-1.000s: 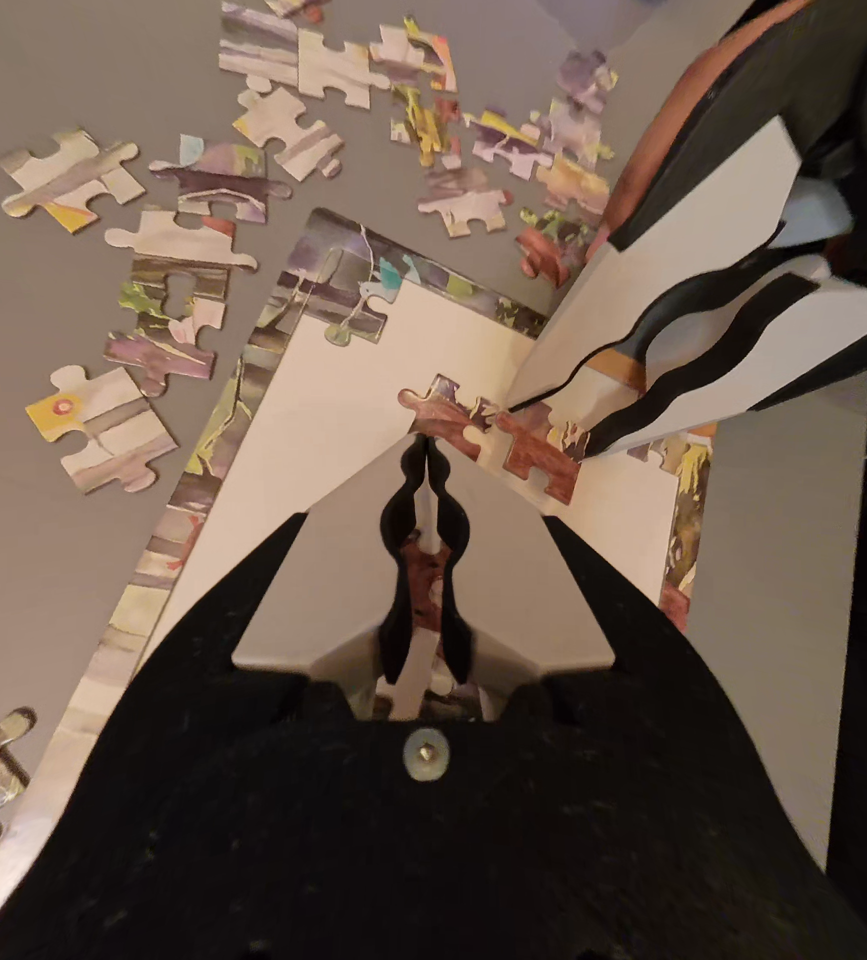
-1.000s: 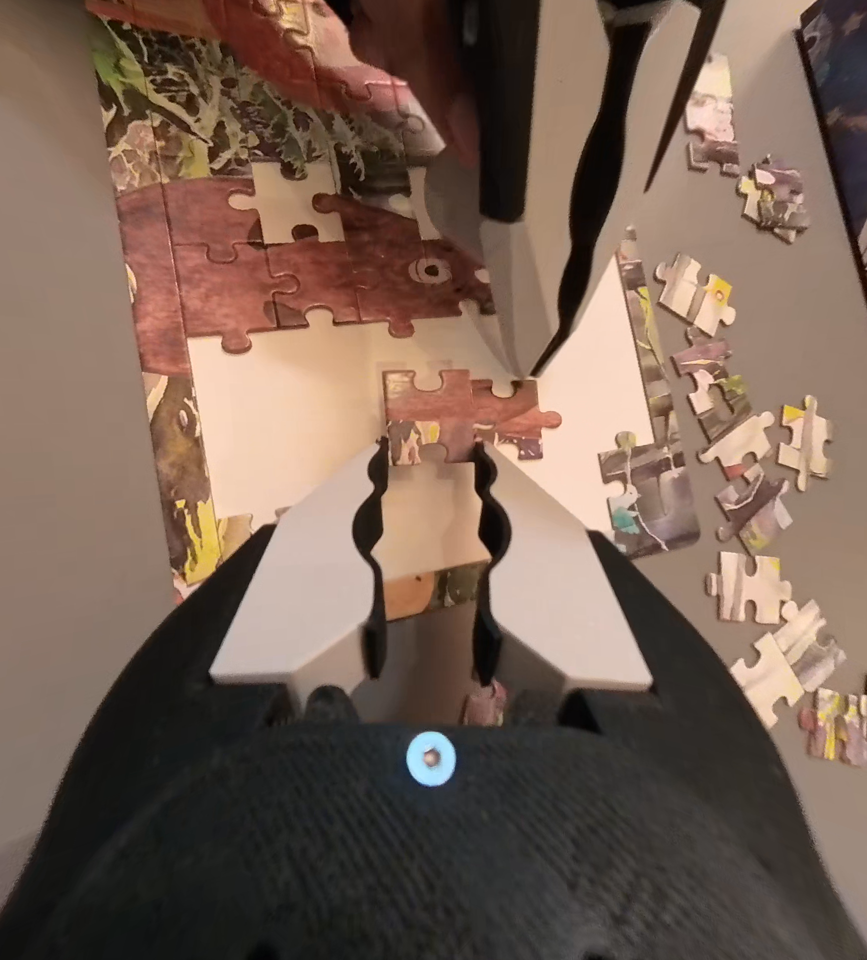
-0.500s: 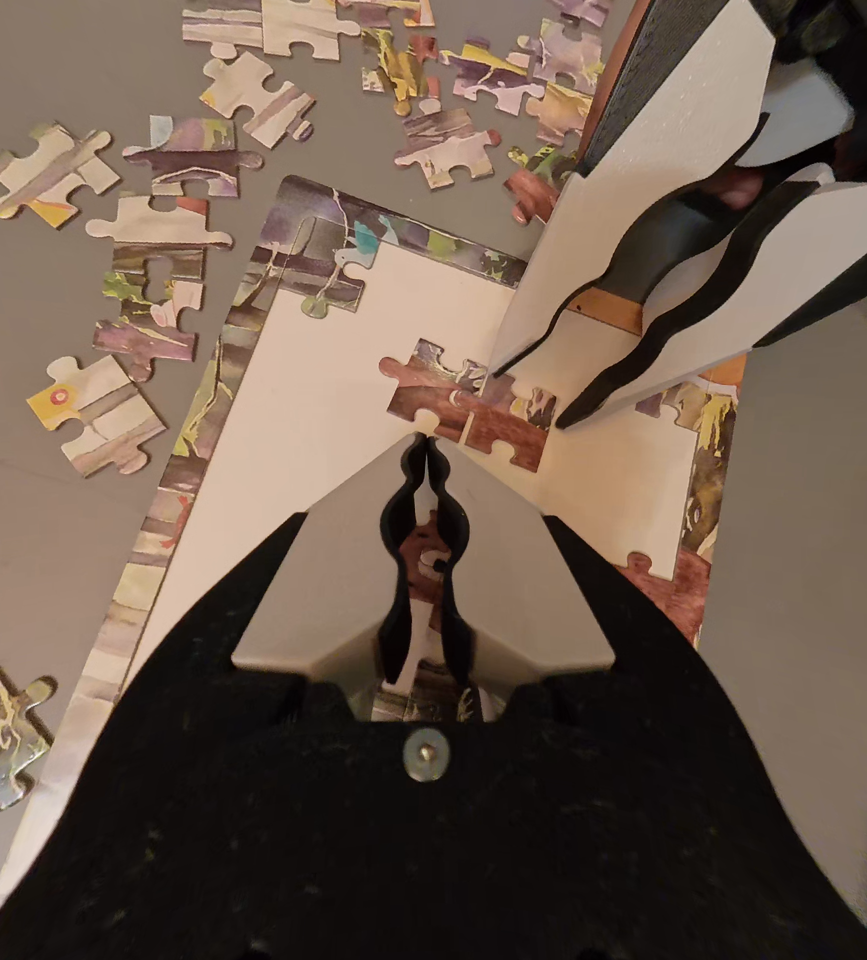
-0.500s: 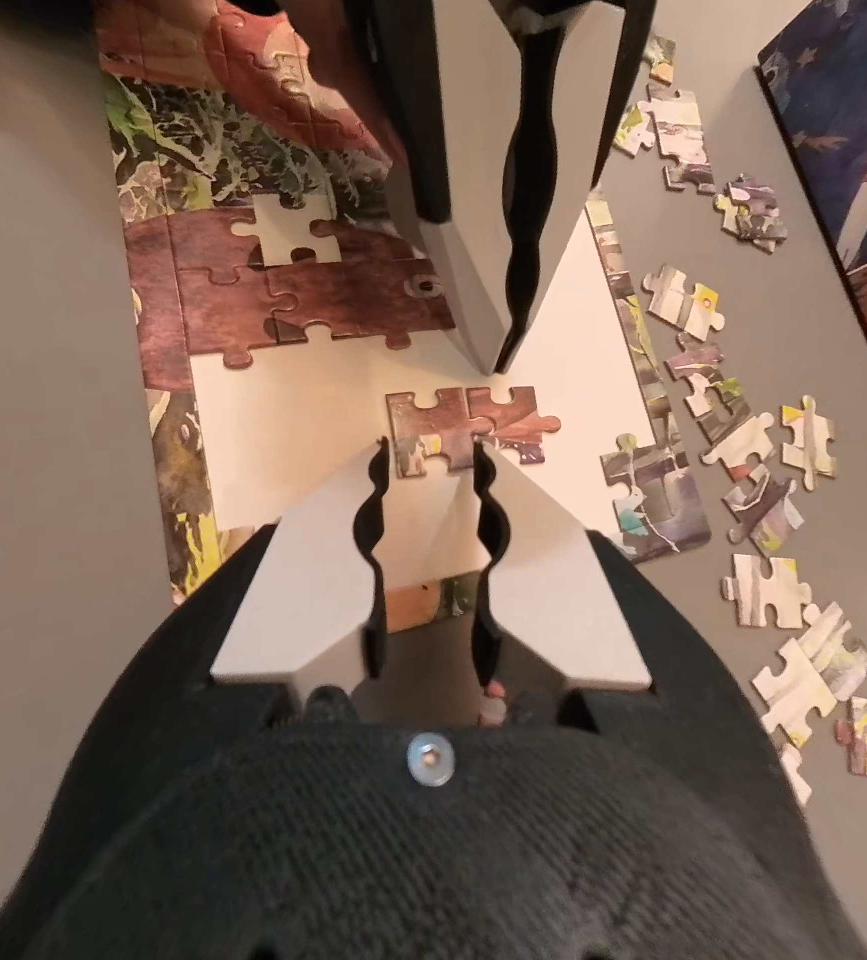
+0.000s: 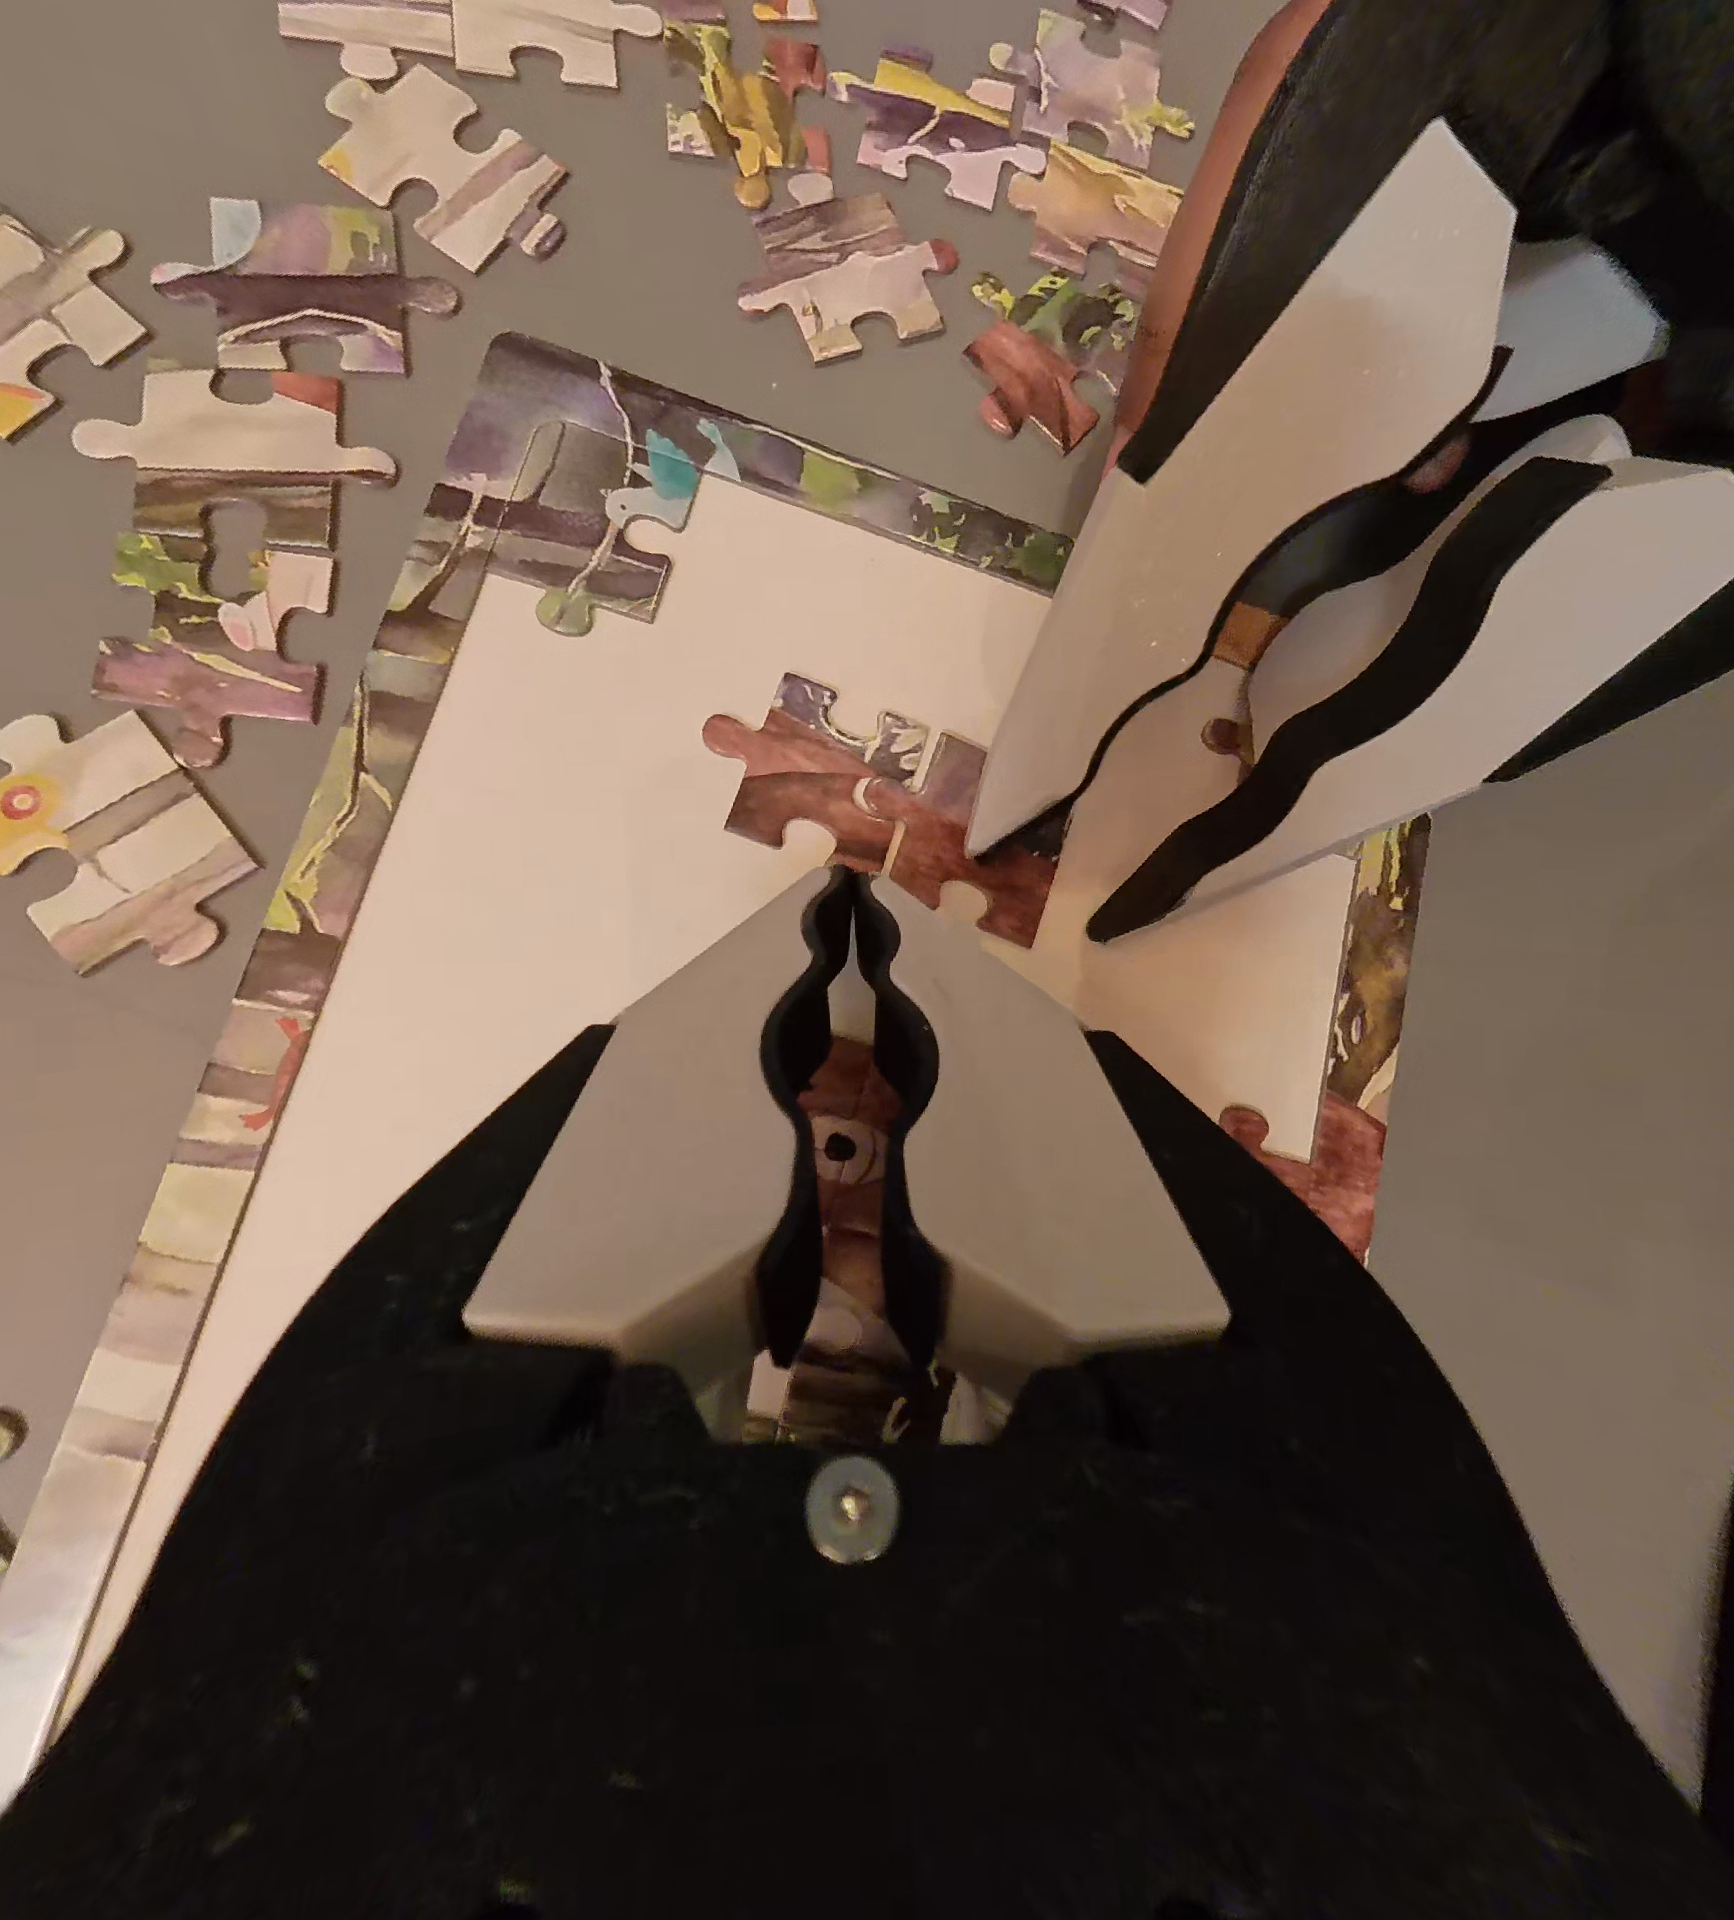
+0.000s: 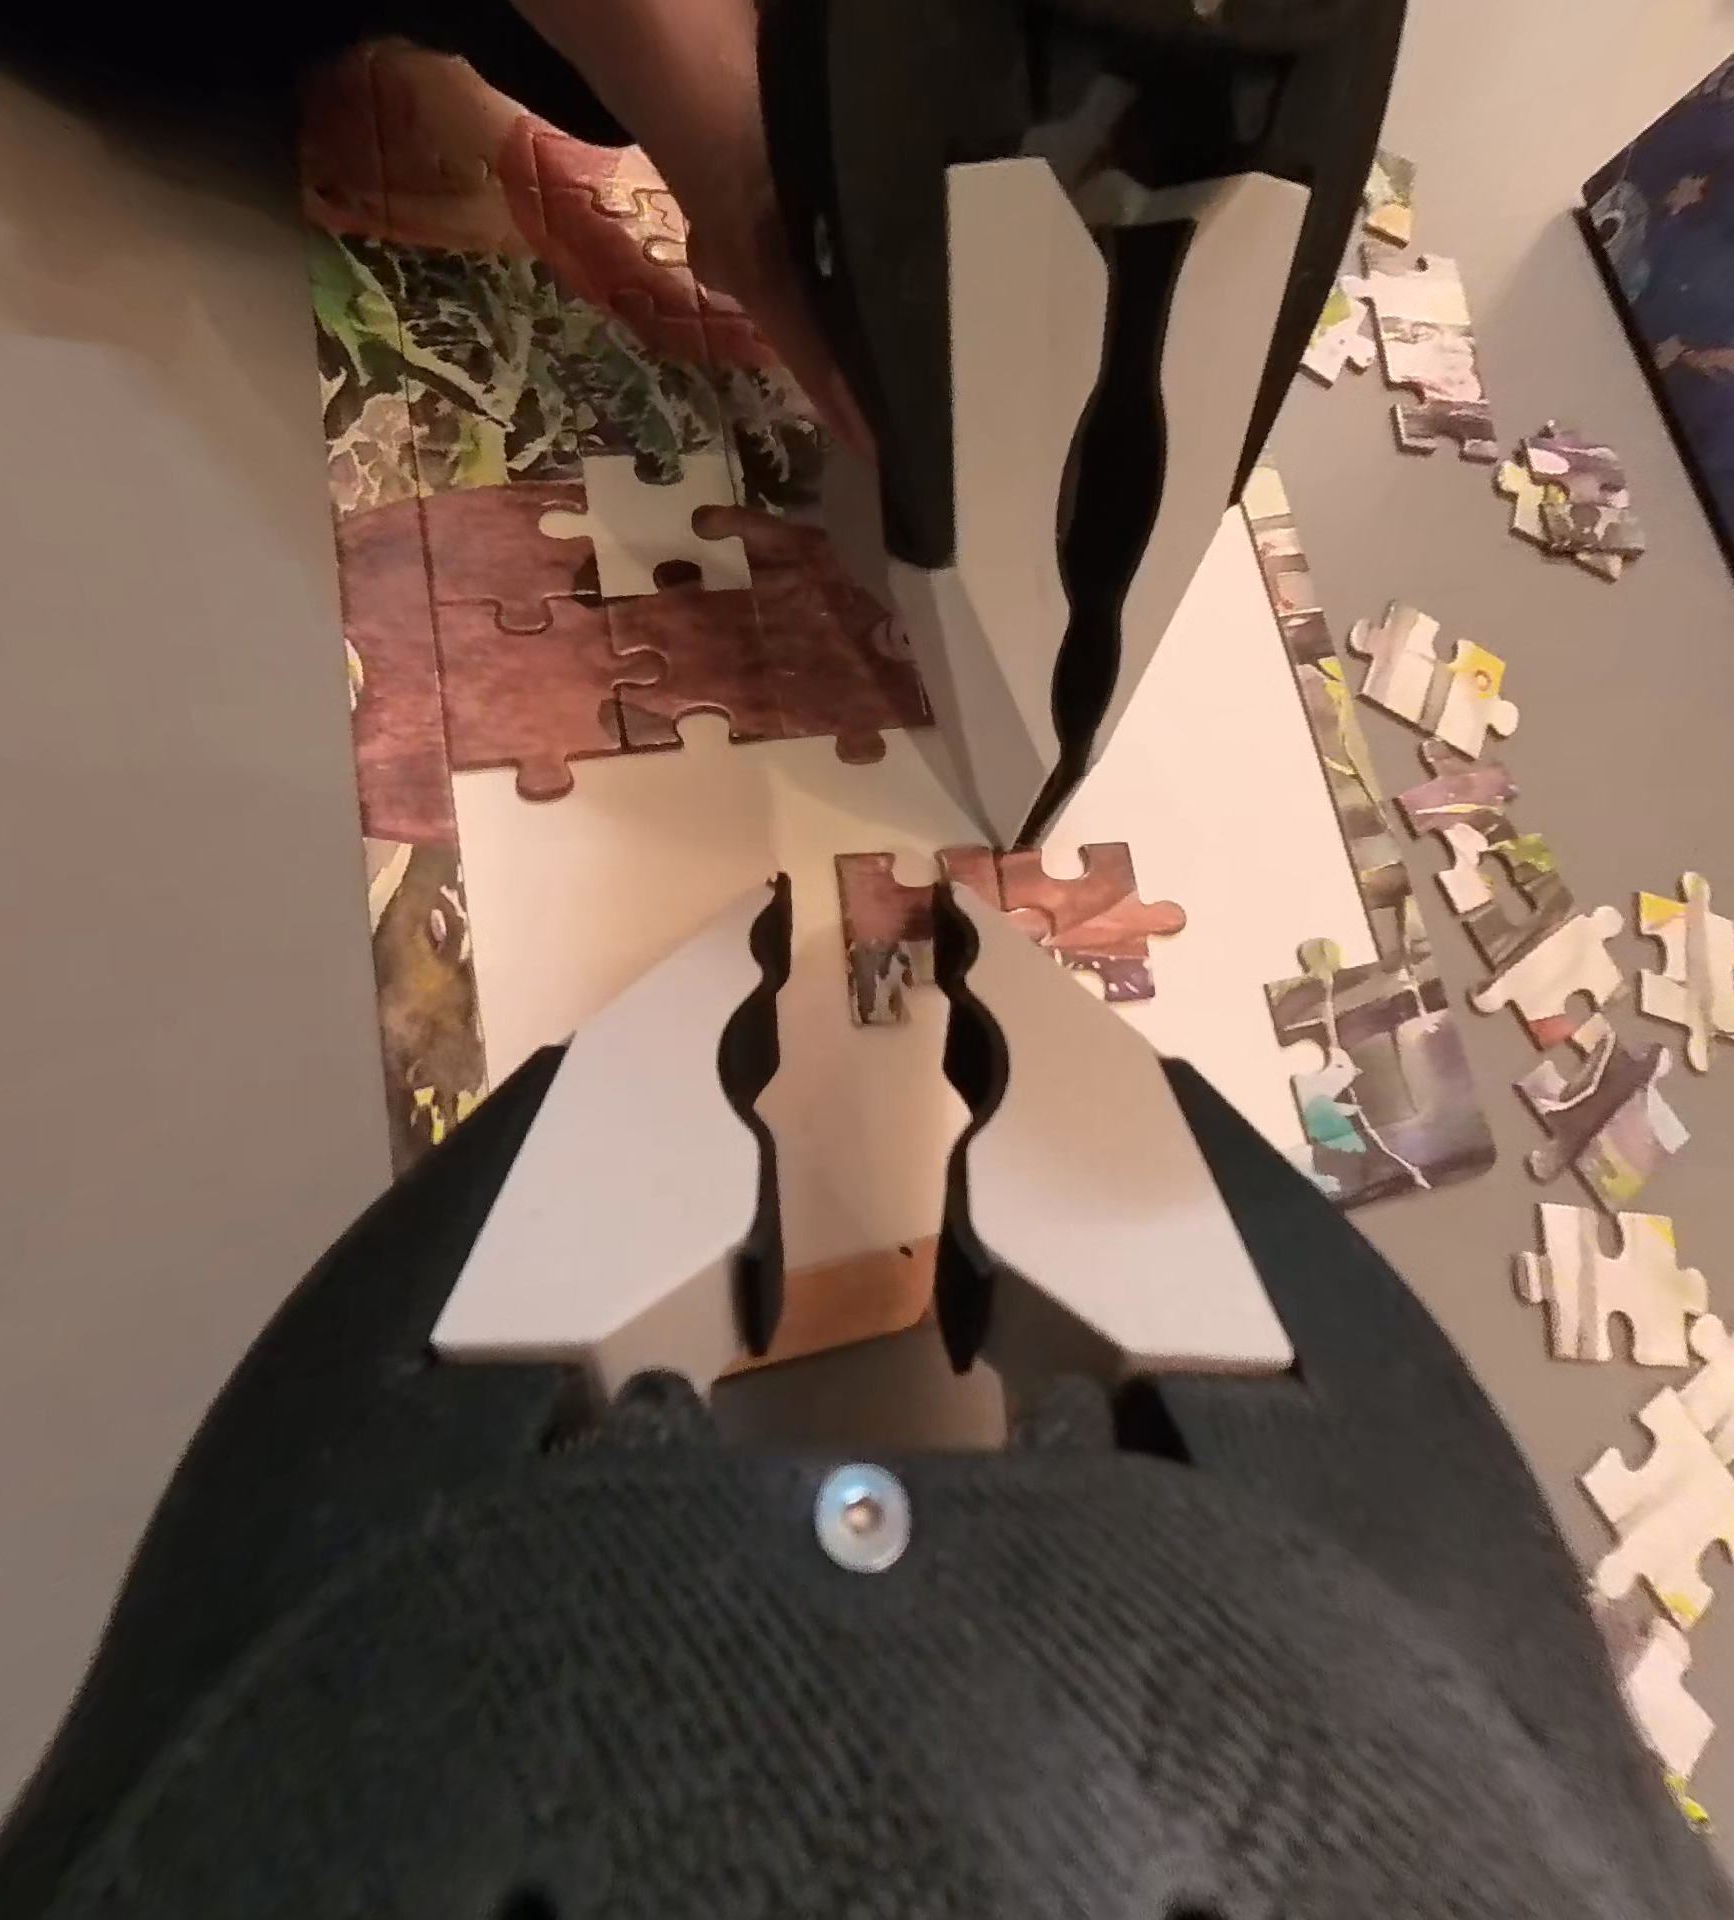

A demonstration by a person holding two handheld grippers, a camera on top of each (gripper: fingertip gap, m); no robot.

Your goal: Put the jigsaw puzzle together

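Observation:
A joined pair of brown puzzle pieces (image 5: 842,800) lies on the white puzzle board (image 5: 582,935). It also shows in the right wrist view (image 6: 1081,914). My left gripper (image 5: 847,883) is shut and empty, with its tips at the pair's near edge. My right gripper (image 6: 863,894) is open, with one fingertip (image 5: 988,847) resting on the pair. The left gripper (image 6: 1008,831) also shows in the right wrist view, pointing down at the pair. The assembled brown and green part (image 6: 686,675) fills the board's far end, with one hole (image 6: 665,530) in it.
Several loose pieces (image 5: 104,831) lie on the grey table left of and beyond the board, and they also show in the right wrist view (image 6: 1611,1288). A fitted corner piece (image 5: 582,520) sits in the board's printed border. A dark picture (image 6: 1725,260) lies at the far right. My two grippers' fingertips are within a few centimetres of each other. From the left gripper's tips to the dark picture (image 6: 1725,260) is close to 25 centimetres.
Both grippers have closed in on the brown pair. The right gripper has moved forward, so one finger now lies on the pair. The left gripper stays shut.

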